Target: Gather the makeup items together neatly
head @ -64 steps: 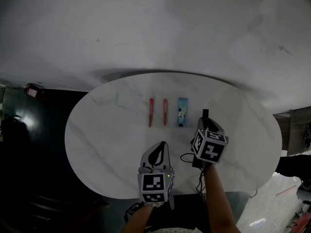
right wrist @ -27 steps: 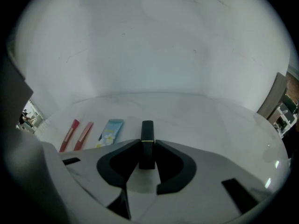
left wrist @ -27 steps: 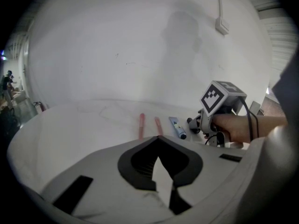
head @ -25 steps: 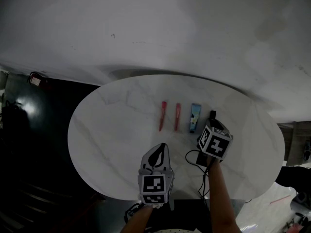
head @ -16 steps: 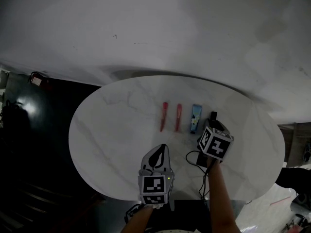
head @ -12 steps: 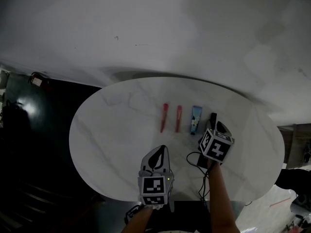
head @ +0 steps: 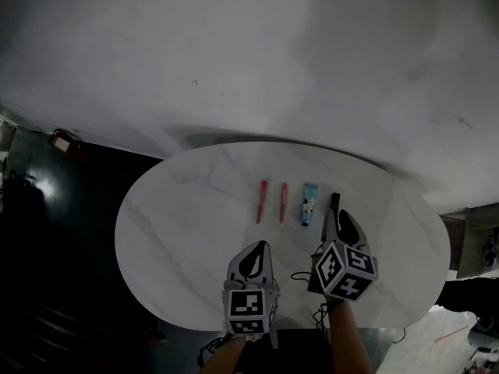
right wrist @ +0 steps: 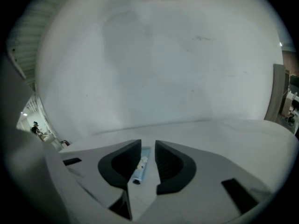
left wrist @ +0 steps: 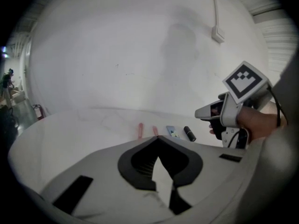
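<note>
White marble forms the round table (head: 171, 232). Taking its far edge as twelve o'clock in the head view, four makeup items lie in a row just past the centre toward one o'clock. Each is laid lengthwise toward twelve and lies apart from its neighbour. From the left they are the left pink stick (head: 262, 202), the right pink stick (head: 283, 202), the blue tube (head: 309, 204) and the black lipstick (head: 334, 201).

The left gripper (head: 257, 246) hovers at the six o'clock edge, its jaws closed tip to tip with nothing between them. A thin black cable (head: 300, 275) lies on the marble between the two grippers.

The right gripper (head: 342, 216) is at about five o'clock, held above the table just on the six o'clock side of the black lipstick. Its jaws have just been closing and stand a narrow gap apart. Its own view shows the blue tube through that gap, lying on the marble beyond, with neither pad touching it.
</note>
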Demonstrator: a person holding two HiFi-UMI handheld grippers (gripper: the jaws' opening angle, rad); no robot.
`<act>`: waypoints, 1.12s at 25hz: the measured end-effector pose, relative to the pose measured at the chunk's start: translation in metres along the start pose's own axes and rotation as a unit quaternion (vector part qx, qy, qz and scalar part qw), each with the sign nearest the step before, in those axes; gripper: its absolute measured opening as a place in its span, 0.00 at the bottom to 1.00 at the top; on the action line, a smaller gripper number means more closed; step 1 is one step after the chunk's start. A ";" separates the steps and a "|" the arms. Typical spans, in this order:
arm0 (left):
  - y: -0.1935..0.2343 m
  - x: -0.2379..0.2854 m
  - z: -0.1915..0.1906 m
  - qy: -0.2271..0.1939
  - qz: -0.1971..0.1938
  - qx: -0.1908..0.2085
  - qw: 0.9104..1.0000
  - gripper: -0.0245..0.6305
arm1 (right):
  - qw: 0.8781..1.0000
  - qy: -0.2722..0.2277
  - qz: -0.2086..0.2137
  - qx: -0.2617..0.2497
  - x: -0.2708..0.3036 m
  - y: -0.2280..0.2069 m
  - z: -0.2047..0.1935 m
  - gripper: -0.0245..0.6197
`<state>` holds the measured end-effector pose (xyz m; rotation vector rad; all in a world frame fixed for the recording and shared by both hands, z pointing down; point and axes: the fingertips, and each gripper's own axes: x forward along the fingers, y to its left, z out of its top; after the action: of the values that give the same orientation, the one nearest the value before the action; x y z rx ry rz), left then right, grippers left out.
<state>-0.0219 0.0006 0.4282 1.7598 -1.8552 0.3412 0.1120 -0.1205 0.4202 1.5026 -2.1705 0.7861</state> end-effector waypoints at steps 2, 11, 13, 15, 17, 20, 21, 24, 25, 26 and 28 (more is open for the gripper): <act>-0.005 -0.003 0.004 -0.005 -0.007 0.004 1.000 0.10 | 1.000 -0.017 0.015 -0.002 -0.014 0.011 -0.001 0.12; -0.022 -0.022 0.024 -0.040 -0.031 0.021 0.998 0.10 | 0.995 -0.067 0.059 -0.054 -0.065 0.045 -0.015 0.05; -0.027 -0.026 0.025 -0.046 -0.036 0.026 0.998 0.10 | 0.993 -0.074 0.060 -0.063 -0.075 0.047 -0.018 0.05; -0.032 -0.031 0.025 -0.045 -0.044 0.033 0.998 0.10 | 0.993 -0.081 0.056 -0.071 -0.085 0.047 -0.021 0.05; -0.037 -0.036 0.026 -0.048 -0.050 0.038 0.997 0.10 | 0.992 -0.083 0.053 -0.073 -0.093 0.046 -0.025 0.05; -0.043 -0.043 0.028 -0.050 -0.058 0.045 0.996 0.10 | 0.993 -0.082 0.050 -0.069 -0.104 0.042 -0.030 0.05; -0.045 -0.045 0.027 -0.050 -0.060 0.047 0.996 0.10 | 0.993 -0.082 0.049 -0.067 -0.108 0.041 -0.031 0.05; -0.049 -0.052 0.028 -0.055 -0.063 0.053 0.995 0.10 | 0.994 -0.082 0.044 -0.061 -0.117 0.036 -0.035 0.05; -0.051 -0.054 0.029 -0.057 -0.064 0.055 0.995 0.10 | 0.994 -0.082 0.043 -0.061 -0.121 0.035 -0.037 0.05; -0.053 -0.056 0.030 -0.060 -0.066 0.057 0.994 0.10 | 0.994 -0.082 0.042 -0.062 -0.124 0.034 -0.038 0.05; -0.058 -0.061 0.033 -0.065 -0.072 0.062 0.993 0.10 | 0.994 -0.082 0.042 -0.065 -0.130 0.034 -0.039 0.05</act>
<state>0.0266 0.0277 0.3573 2.0309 -1.8163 0.2980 0.1257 0.0071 0.3650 1.4649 -2.3690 0.5520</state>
